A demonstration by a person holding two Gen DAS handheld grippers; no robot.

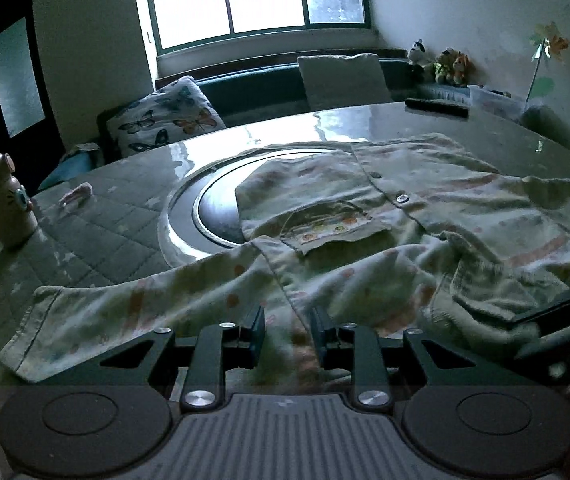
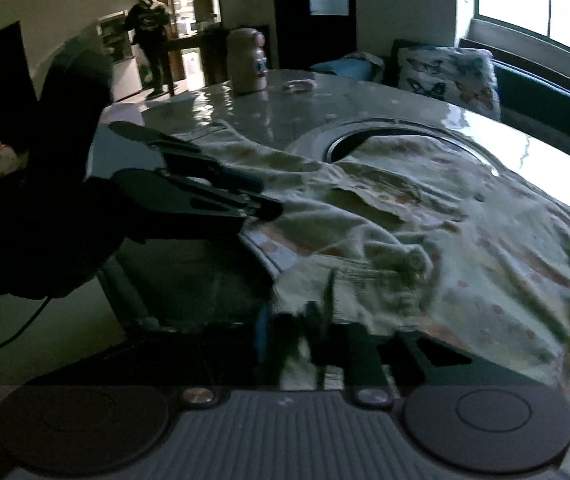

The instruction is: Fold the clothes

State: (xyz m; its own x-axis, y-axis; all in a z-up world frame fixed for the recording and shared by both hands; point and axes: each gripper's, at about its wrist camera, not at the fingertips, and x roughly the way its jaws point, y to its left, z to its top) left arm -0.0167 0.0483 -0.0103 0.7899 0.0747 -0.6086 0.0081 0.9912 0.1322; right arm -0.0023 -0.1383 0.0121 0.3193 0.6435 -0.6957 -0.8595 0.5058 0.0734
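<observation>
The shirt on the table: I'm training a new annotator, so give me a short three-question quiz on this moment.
1. True or false: the shirt lies partly over the round inset in the table.
2. Multiple choice: beside the owl-faced bottle lies a) a remote, b) a small pink item, c) a cup.
3. Fill in: in the left wrist view, the left gripper has its jaws ____ with shirt cloth between them.

Key: 1 true; 2 b; 3 apart. The right gripper is blurred and partly hidden by cloth, so its state cannot be told.
</observation>
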